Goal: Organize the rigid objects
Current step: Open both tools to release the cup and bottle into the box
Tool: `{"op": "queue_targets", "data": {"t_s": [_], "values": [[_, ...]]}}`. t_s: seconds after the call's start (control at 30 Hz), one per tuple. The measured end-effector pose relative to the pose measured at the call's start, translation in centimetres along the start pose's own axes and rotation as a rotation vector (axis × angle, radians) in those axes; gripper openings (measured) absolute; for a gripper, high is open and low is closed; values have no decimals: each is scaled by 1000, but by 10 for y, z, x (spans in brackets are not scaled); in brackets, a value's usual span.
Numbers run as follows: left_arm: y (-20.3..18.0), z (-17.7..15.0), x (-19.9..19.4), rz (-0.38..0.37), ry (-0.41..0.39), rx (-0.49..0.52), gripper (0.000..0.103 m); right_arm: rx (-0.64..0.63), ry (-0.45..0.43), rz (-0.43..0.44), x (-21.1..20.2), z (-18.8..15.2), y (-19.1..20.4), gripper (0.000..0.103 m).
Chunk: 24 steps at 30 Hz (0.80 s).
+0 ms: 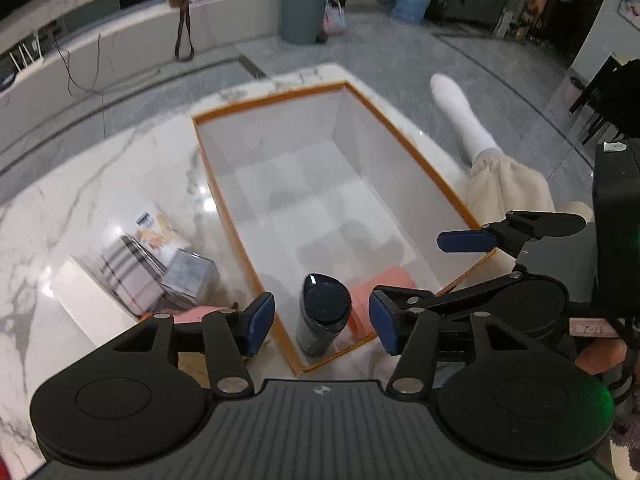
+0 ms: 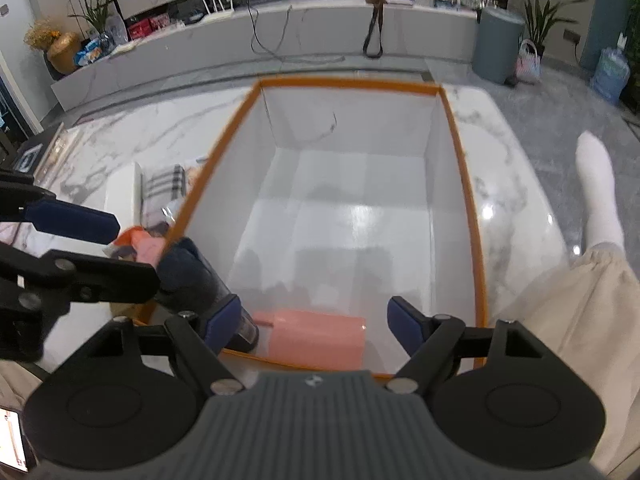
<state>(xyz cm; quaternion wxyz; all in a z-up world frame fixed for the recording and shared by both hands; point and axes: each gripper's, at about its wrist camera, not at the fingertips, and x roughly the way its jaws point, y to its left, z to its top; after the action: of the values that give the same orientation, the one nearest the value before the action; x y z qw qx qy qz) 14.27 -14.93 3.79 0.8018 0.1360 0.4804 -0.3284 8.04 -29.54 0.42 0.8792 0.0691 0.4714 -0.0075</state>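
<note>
Bottle (image 1: 322,314) upright between spread left fingers (image 1: 260,322), untouched.

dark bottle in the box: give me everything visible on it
The dark bottle is a black-grey cylinder, plastic by its look, with a glossy teardrop-shaped cap. It stands upright in the near left corner of the orange-rimmed box, on the white floor by the left wall. A pink block lies right beside it; contact is unclear. The left gripper is open around the cap, pads apart from it. In the right wrist view it appears at.
</note>
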Motion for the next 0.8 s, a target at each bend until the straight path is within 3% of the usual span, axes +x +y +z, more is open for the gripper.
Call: {"op": "queue_targets", "data": {"t_s": [0.37, 0.8], "values": [[46, -25, -51, 99, -94, -53, 65, -123, -163, 29, -43, 13, 56, 79], [82, -60, -36, 109, -37, -105, 66, -118, 22, -25, 6, -4, 64, 54]]}}
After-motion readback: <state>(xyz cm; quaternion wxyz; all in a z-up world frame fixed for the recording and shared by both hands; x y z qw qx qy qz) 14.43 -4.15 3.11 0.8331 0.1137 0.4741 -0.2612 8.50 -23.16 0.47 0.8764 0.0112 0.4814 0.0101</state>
